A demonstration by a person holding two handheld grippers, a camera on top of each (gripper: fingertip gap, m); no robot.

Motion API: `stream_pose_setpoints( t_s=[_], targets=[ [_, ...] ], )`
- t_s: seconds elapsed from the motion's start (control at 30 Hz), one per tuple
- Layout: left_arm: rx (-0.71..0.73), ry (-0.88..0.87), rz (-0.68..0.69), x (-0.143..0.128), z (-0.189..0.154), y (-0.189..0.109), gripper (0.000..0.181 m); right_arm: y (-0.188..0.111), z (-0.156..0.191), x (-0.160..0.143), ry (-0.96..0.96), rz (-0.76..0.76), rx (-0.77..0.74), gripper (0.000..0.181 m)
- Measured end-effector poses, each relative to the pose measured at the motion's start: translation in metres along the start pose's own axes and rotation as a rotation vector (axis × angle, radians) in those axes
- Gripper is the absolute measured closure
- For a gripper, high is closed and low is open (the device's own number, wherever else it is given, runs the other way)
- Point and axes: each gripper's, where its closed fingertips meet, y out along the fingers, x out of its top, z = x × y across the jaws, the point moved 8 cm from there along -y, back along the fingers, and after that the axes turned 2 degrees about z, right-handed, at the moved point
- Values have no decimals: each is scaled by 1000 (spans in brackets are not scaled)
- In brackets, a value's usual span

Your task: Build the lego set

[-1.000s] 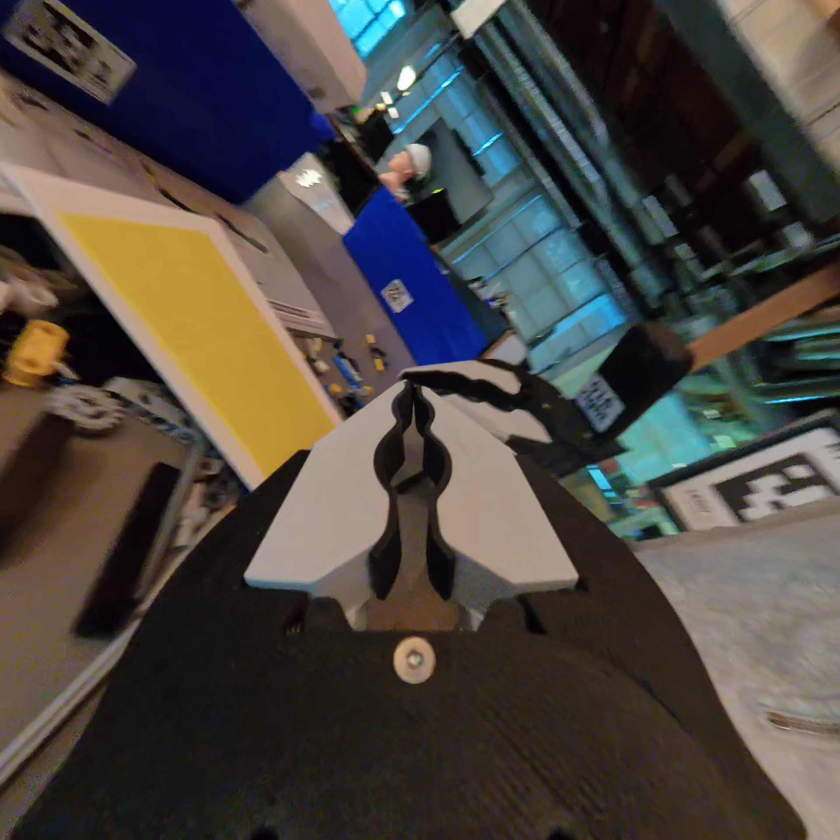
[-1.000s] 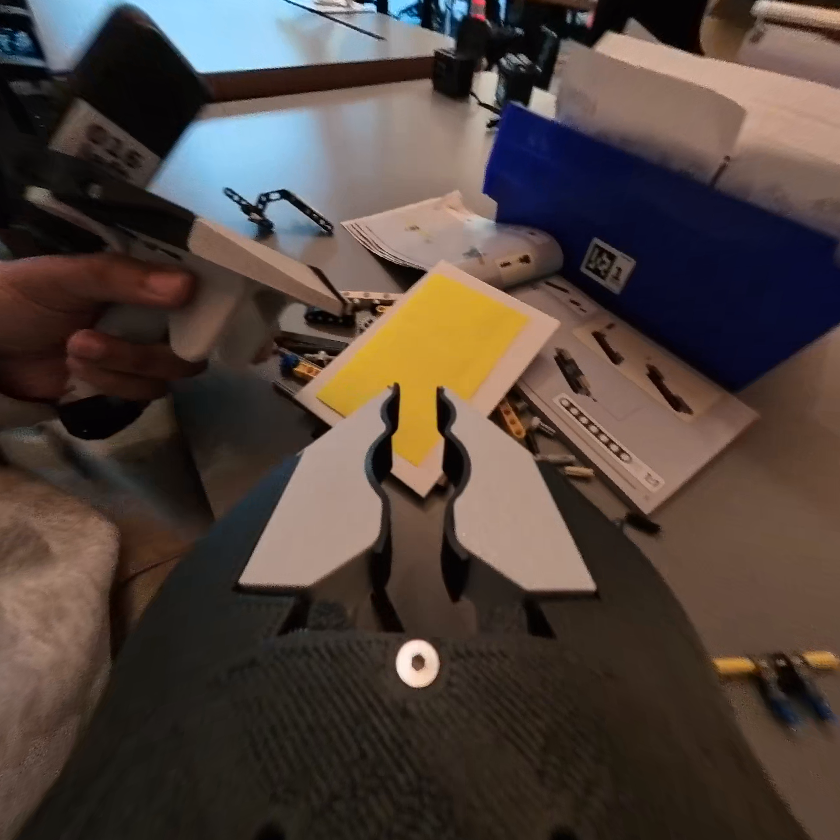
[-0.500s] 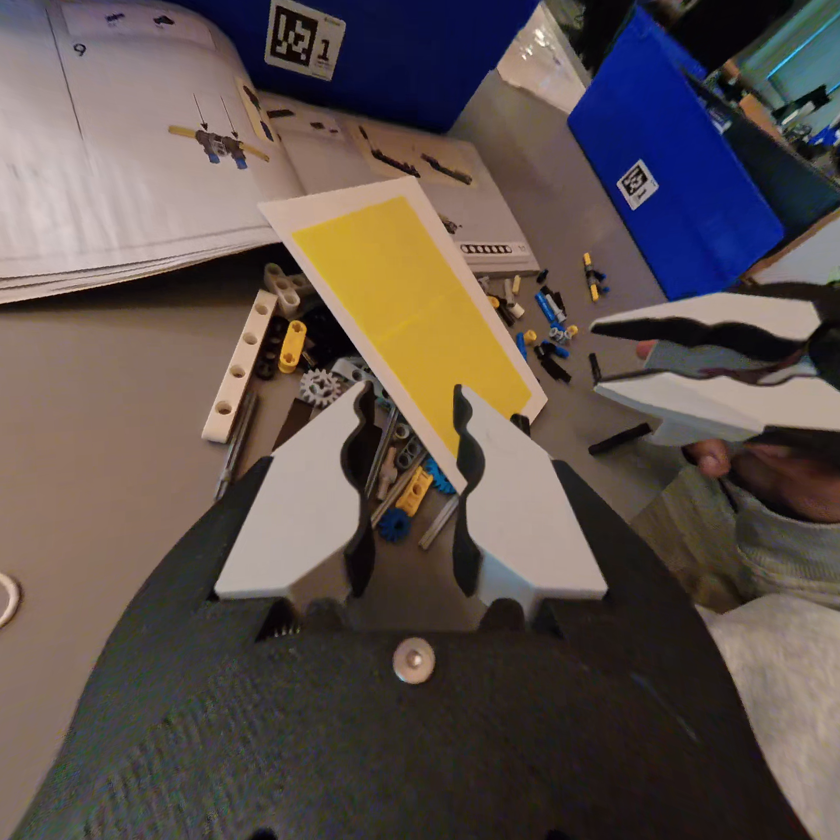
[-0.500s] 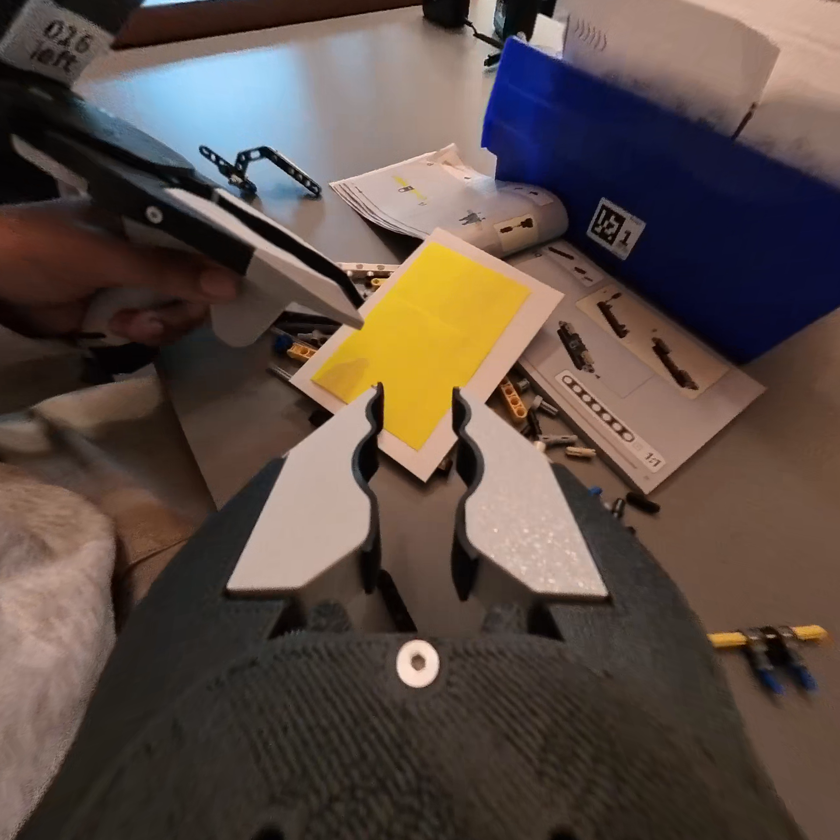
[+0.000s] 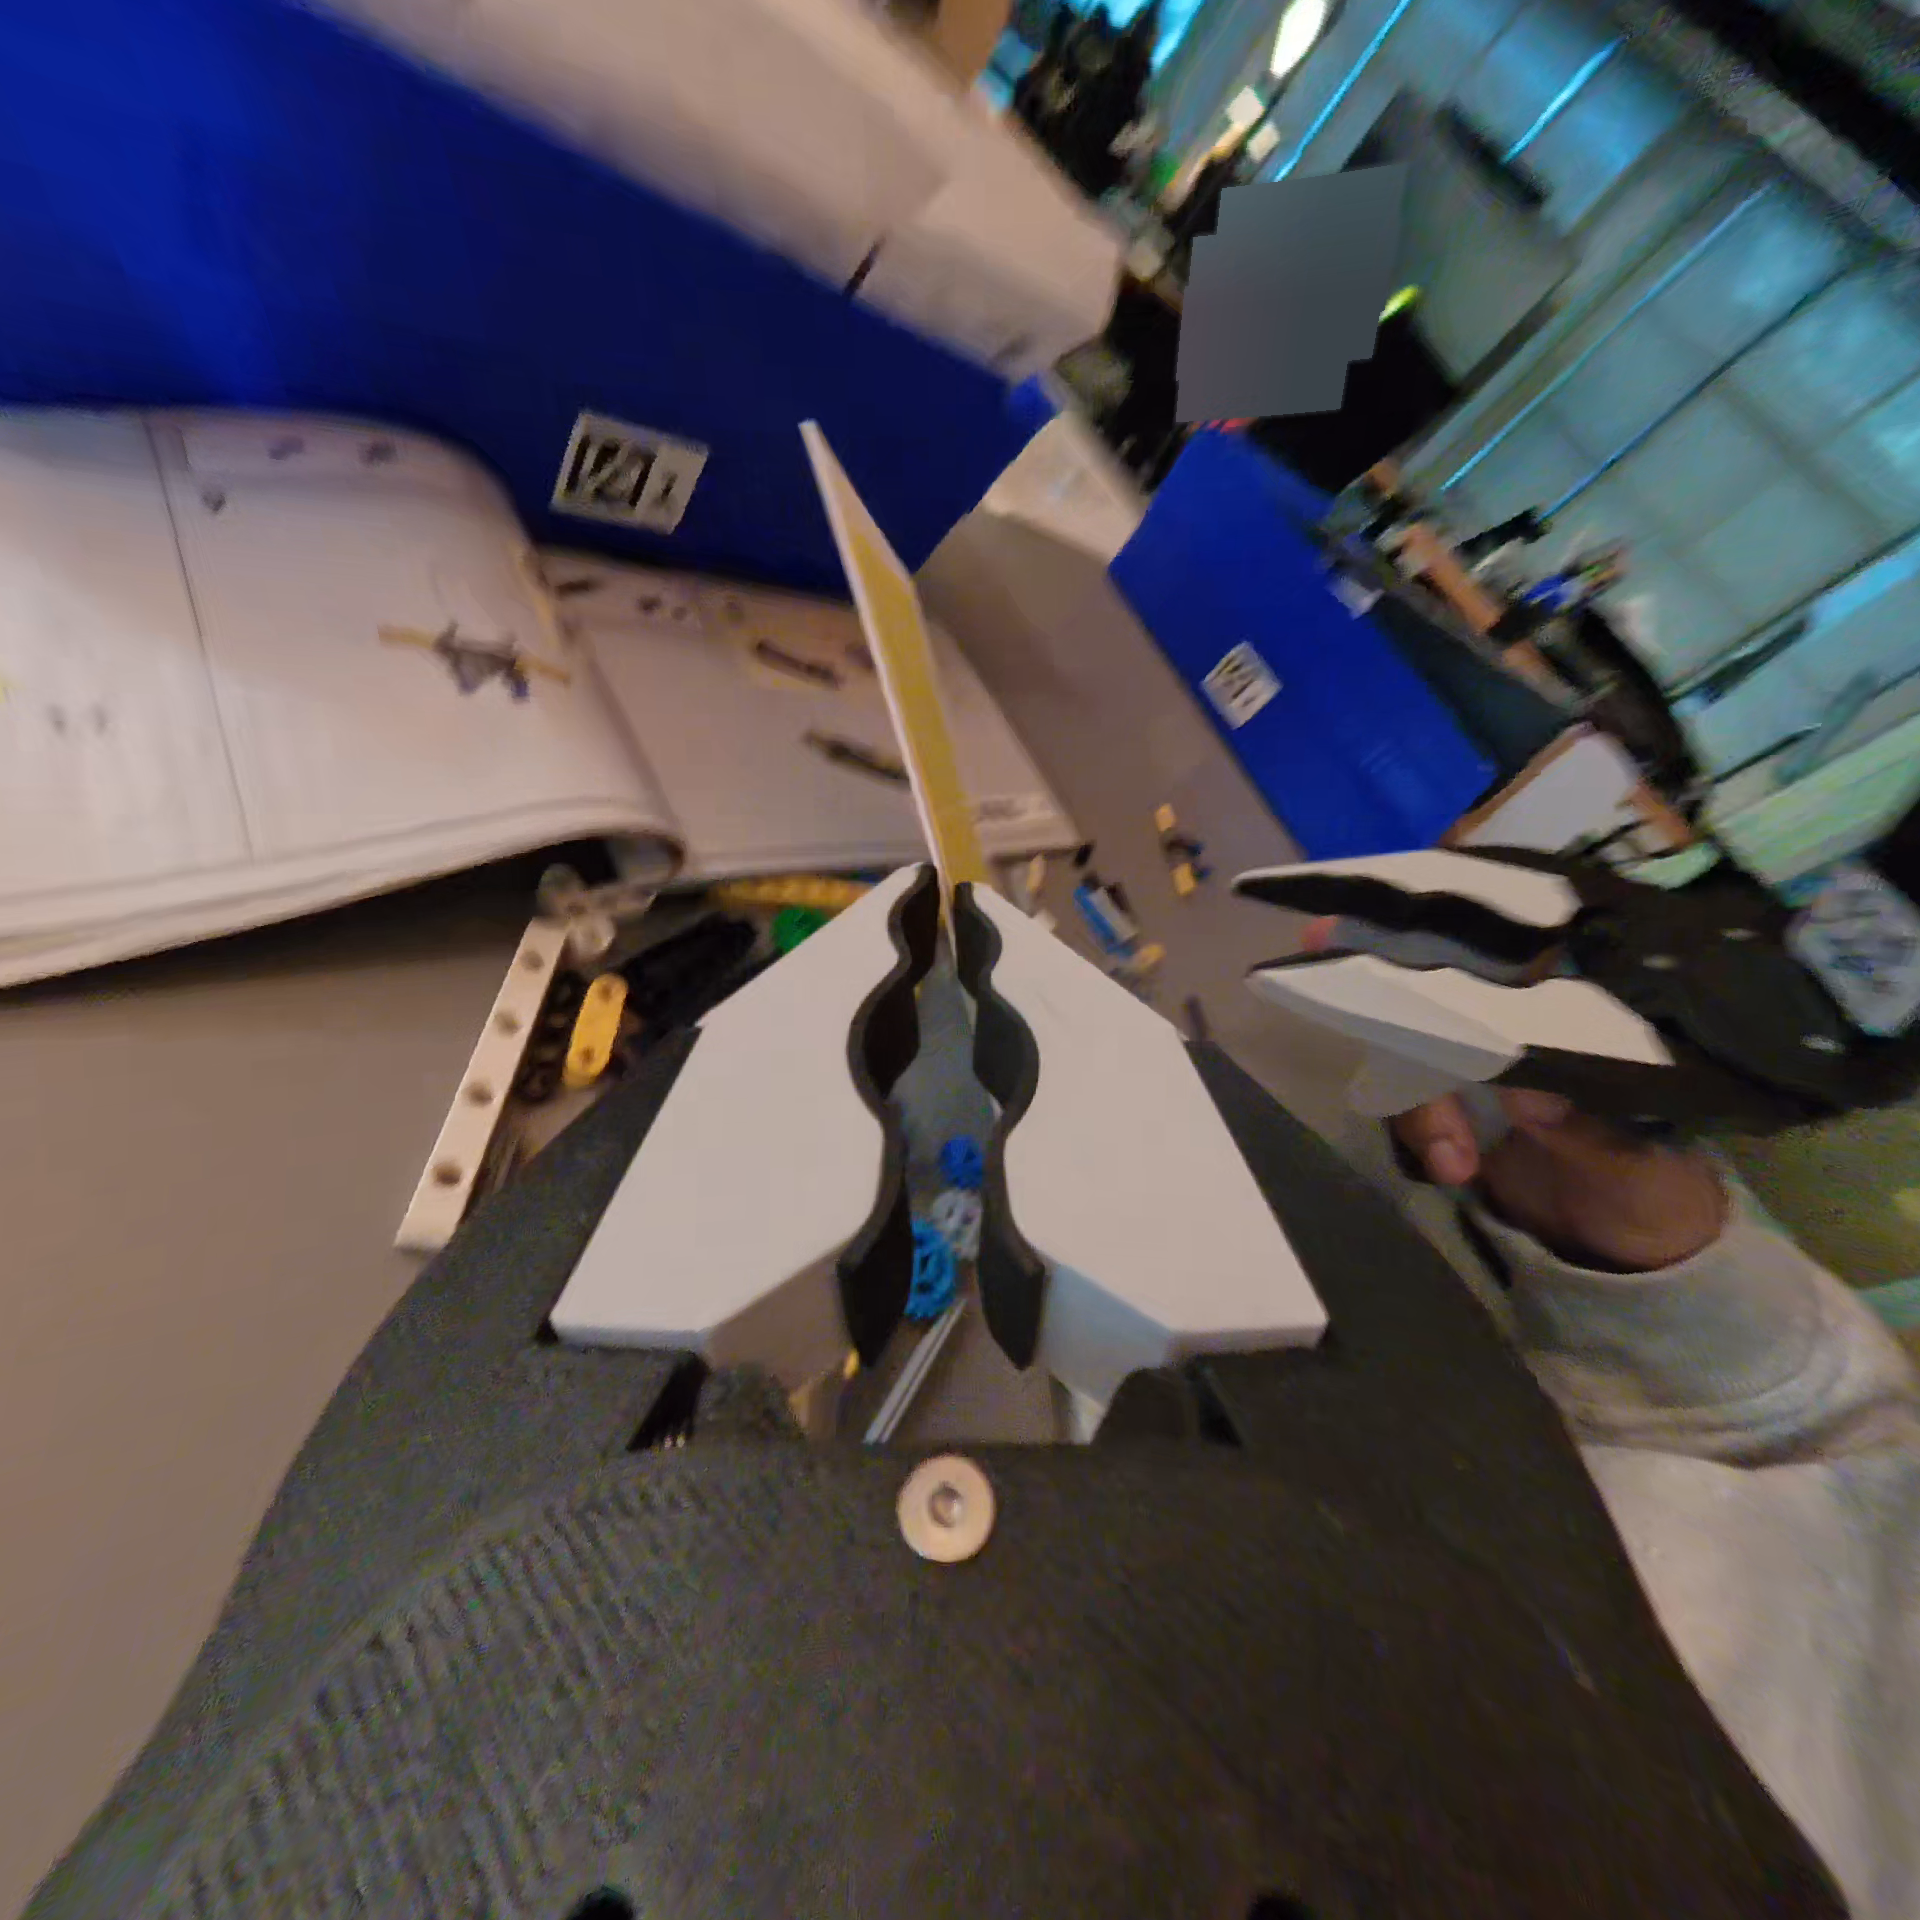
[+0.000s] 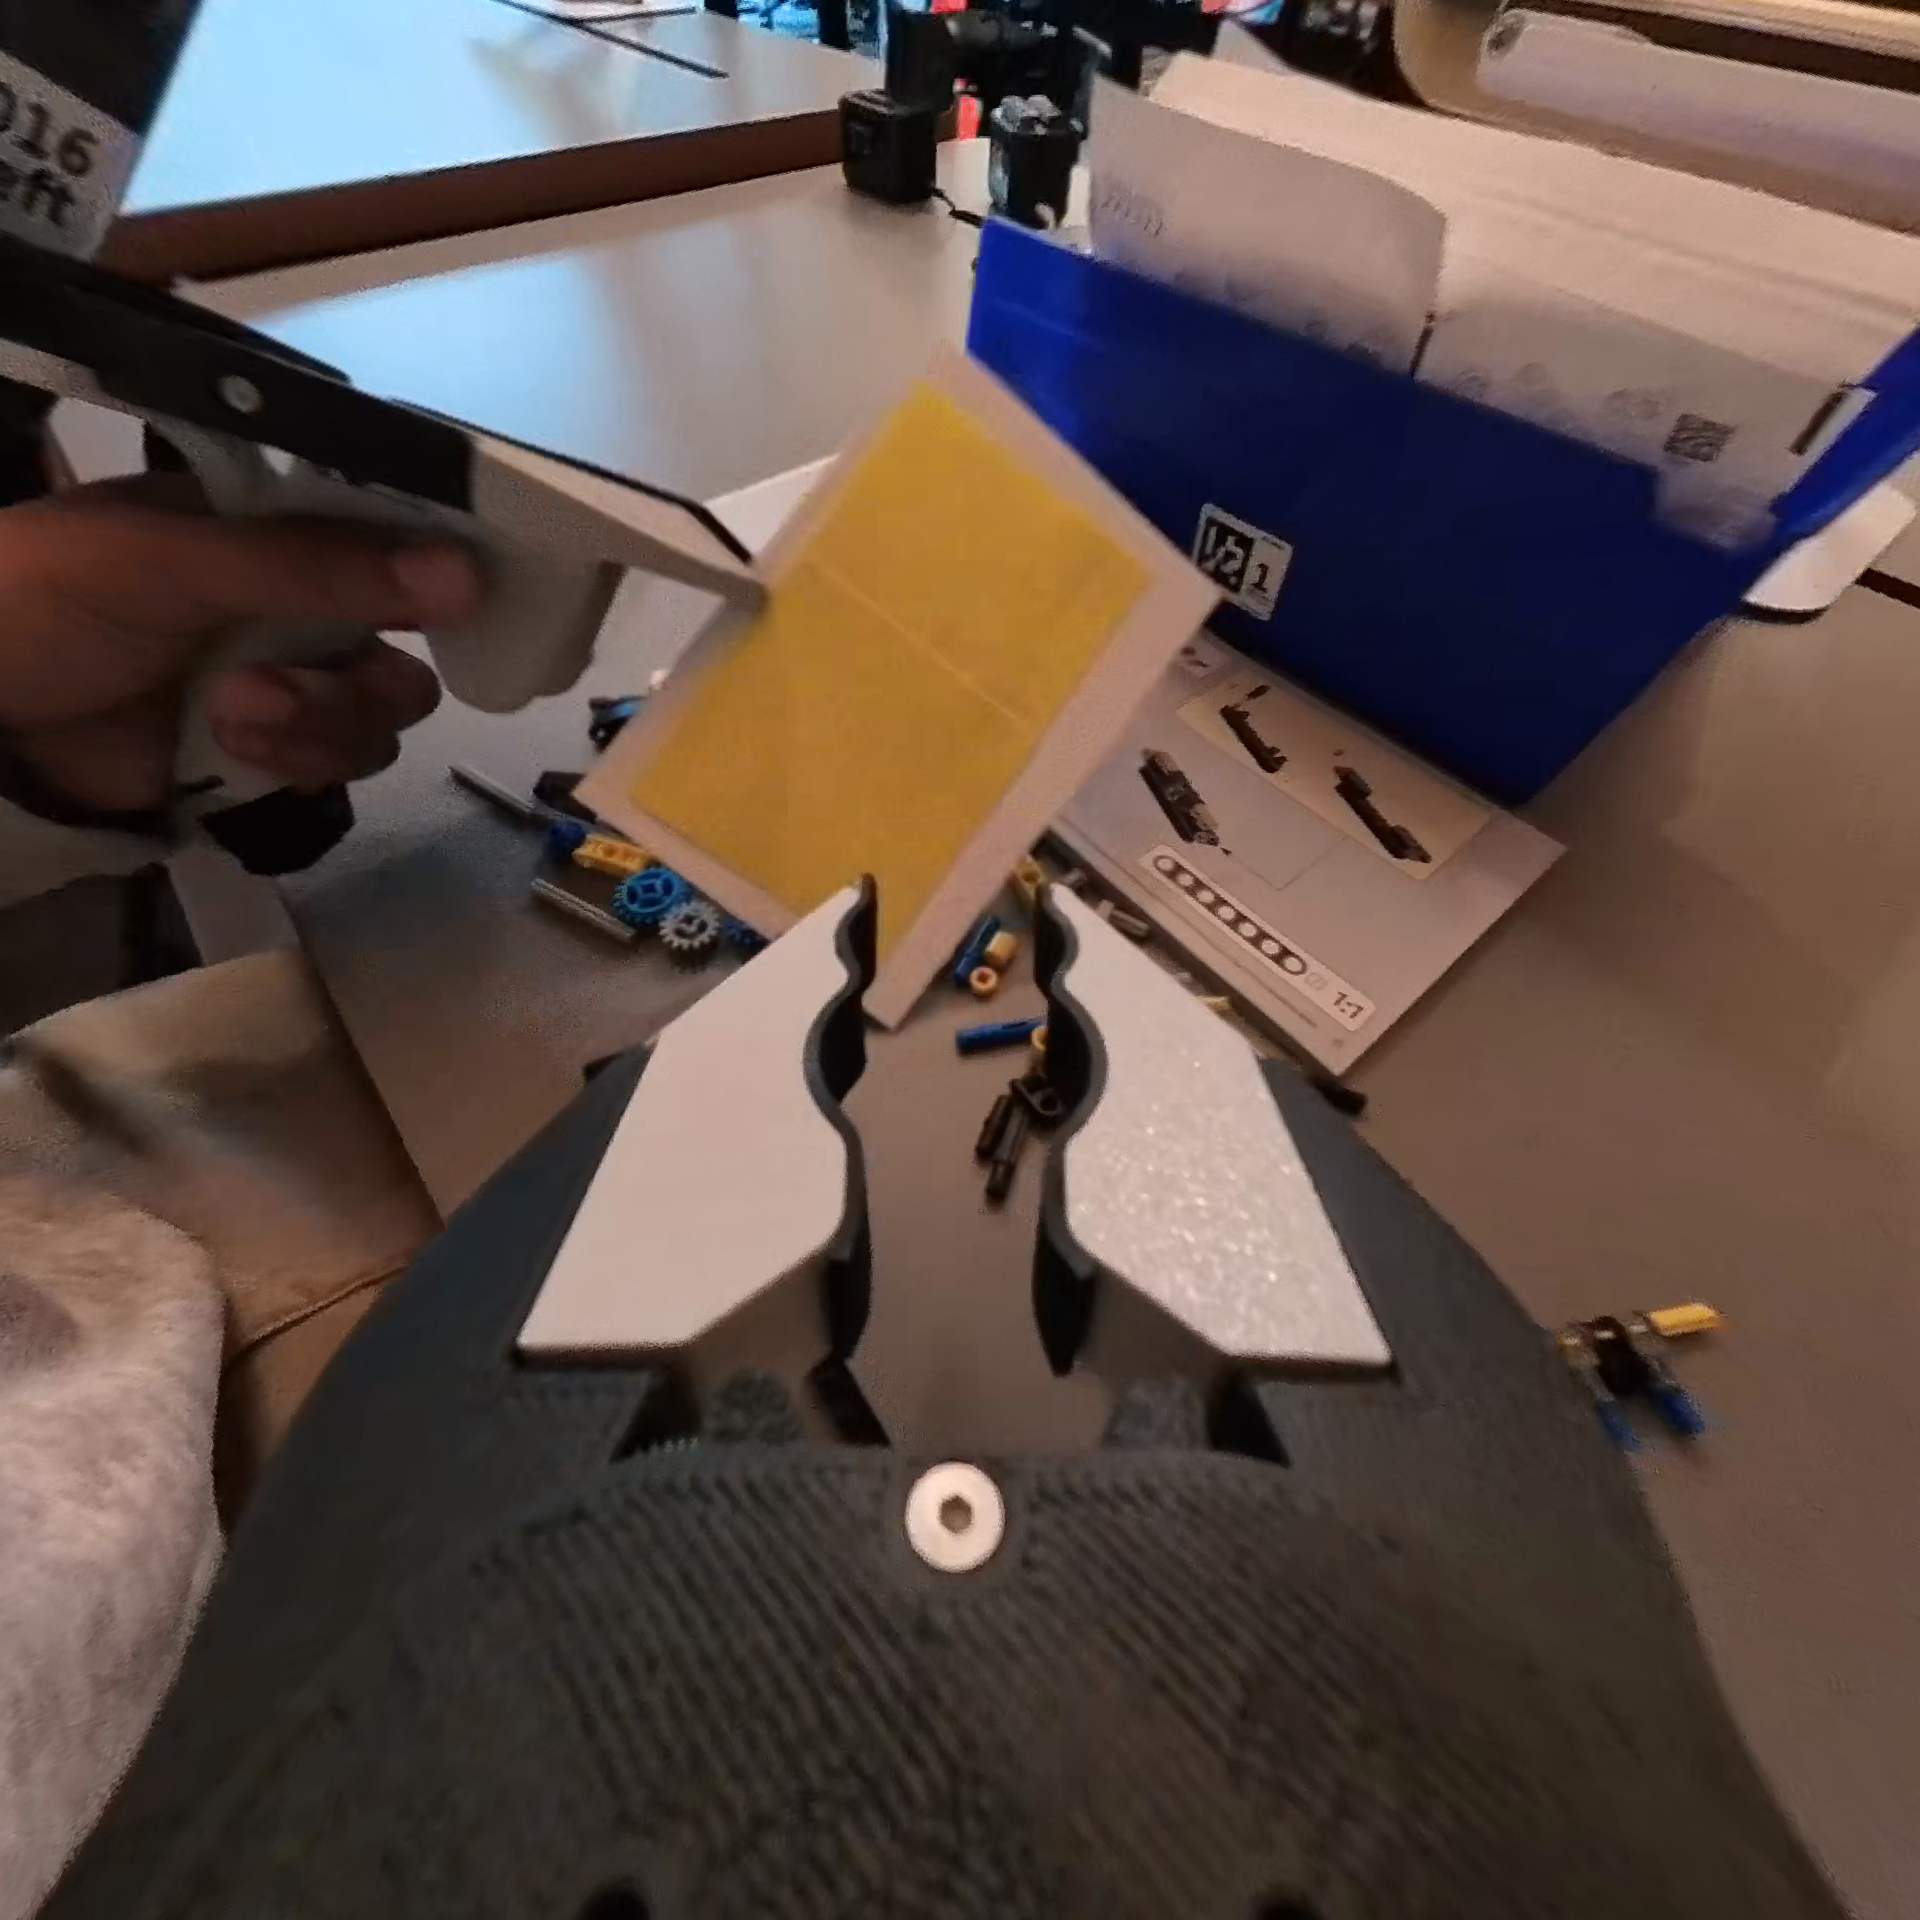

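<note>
Risk first: my left gripper (image 5: 940,894) pinches the flat white card with a yellow face (image 6: 894,665) by one edge only, fingers pressed together on it, and it stands lifted and tilted off the grey desk (image 6: 623,312). With so thin a hold near a corner, I judge it could pivot or slip out and drop onto the loose pieces below, scattering them. My right gripper (image 6: 951,935) hangs near the card's low corner with its fingers spread and nothing between them; if I swing it in carelessly it could knock the card.

The lego set is not yet built, as far as I can see. It lies as a scatter of small blue, yellow, black and grey plastic pieces (image 6: 655,904) on the desk beneath and just beside the card, gears and pins among them, with a long white holed beam (image 5: 483,1081) at the left. Farther off, the open white instruction booklet (image 6: 1299,862) lies against the blue box (image 6: 1403,540).
</note>
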Motion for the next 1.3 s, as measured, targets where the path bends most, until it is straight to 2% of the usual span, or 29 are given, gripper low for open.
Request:
stream_pose_setpoints(
  t_s=[0.03,0.17,0.33,0.4,0.5,0.57,0.67,0.73,0.8,0.9,0.97,1.03,1.17,1.23,1.3],
  targets=[
    [-31,-4,-40,6,-3,-3,181,-1,-3,1,14,-8,-2,153],
    [-112,-12,-152,25,-11,-11,181,-3,-11,8,74,-42,14,149],
    [-327,-91,-281,42,-26,-18,181,0,-18,21,146,-127,73,120],
    [-446,-138,-298,47,-33,-19,181,1,-19,29,188,-192,140,110],
    [-602,-199,-287,51,-44,-16,181,-1,-19,43,272,-272,316,109],
    [-617,-196,-264,51,-48,-10,181,-4,-16,54,323,-327,461,125],
    [-596,-157,-251,53,-50,-2,177,-11,-22,66,372,-392,581,179],
    [-560,-139,-244,55,-49,2,174,-16,-31,71,392,-396,591,181],
    [-506,-99,-270,59,-47,2,164,-24,-51,79,399,-406,516,181],
    [-465,-5,-253,54,-44,-2,160,-44,-112,96,471,-449,324,181],
    [-446,53,-259,47,-43,-6,163,-54,-176,103,585,-454,141,181],
    [-426,89,-278,42,-41,-8,166,-50,-247,103,741,-419,-24,181],
    [-419,141,-280,40,-43,-11,167,0,-369,84,913,-168,-333,181],
    [-401,185,-288,42,-43,-15,167,30,-413,70,978,-30,-451,181],
    [-361,235,-307,45,-41,-19,169,55,-448,58,1064,0,-513,181]
  ],
)
